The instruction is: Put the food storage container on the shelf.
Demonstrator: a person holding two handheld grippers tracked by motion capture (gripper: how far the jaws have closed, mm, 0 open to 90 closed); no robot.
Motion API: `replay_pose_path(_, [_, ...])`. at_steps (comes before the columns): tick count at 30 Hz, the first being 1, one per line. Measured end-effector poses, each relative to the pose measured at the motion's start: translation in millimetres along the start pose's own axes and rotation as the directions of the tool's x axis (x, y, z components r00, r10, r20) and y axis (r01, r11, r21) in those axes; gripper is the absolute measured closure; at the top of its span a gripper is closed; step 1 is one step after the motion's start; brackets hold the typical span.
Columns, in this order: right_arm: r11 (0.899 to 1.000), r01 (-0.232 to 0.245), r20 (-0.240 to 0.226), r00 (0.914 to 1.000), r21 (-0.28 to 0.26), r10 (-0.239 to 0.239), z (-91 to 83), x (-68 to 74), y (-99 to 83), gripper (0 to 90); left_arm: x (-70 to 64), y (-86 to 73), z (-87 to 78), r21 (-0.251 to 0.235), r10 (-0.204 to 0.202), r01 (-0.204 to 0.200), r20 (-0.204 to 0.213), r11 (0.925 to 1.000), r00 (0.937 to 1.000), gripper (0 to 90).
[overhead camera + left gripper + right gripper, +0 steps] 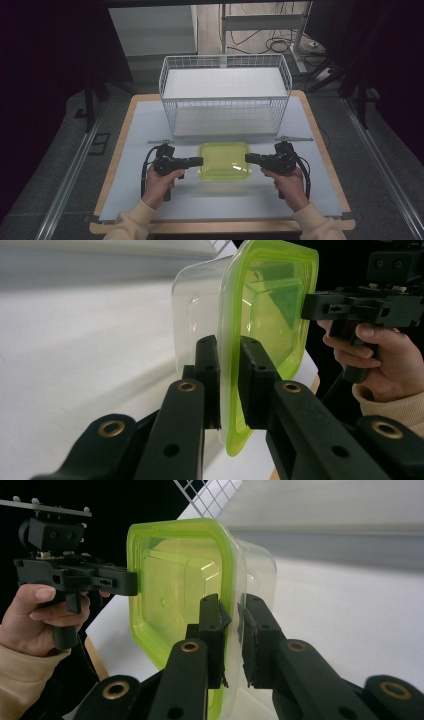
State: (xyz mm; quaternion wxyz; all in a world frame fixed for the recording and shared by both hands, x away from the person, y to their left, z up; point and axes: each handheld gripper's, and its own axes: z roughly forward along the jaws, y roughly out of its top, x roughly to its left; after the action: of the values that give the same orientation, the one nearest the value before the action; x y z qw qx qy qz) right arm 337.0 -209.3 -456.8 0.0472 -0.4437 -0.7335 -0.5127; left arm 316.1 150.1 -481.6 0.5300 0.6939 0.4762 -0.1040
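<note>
A clear plastic container with a lime-green lid sits near the front middle of the table. My left gripper is shut on the lid's left rim, and my right gripper is shut on its right rim. In the left gripper view the two jaws pinch the green lid edge, with the clear tub to one side and the other gripper at the far rim. In the right gripper view the jaws clamp the lid rim, and the opposite gripper holds the far edge.
A white wire basket stands just behind the container, open at the top, with a white floor. The grey mat covers the wooden table. Cables and table legs lie on the floor beyond.
</note>
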Motion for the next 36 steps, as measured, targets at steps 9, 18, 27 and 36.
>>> replay_pose_path(9, [0.999, 0.035, -0.002, 0.9994, -0.03, -0.035, -1.9, 6.4, 14.9, 80.5, -6.0, 15.0, -7.5, -0.028, 0.039, -0.04, -0.012, 0.9988, 0.9992, 80.7])
replay_pose_path(18, [0.996, 0.07, -0.001, 0.9975, -0.061, -0.07, -14.1, 16.8, 31.7, 80.4, -20.8, 33.9, -14.7, -0.058, 0.071, -0.071, 0.001, 0.9958, 0.9975, 80.7])
replay_pose_path(27, [0.992, 0.092, 0.009, 0.9958, -0.092, -0.092, -27.0, 25.6, 47.5, 80.4, -32.3, 51.5, -17.9, -0.072, 0.101, -0.1, 0.003, 0.9924, 0.9949, 80.7])
replay_pose_path(36, [0.99, 0.101, 0.017, 0.9949, -0.103, -0.099, -32.8, 27.1, 55.6, 80.4, -39.4, 61.2, -18.4, -0.078, 0.118, -0.118, -0.006, 0.99, 0.993, 80.7])
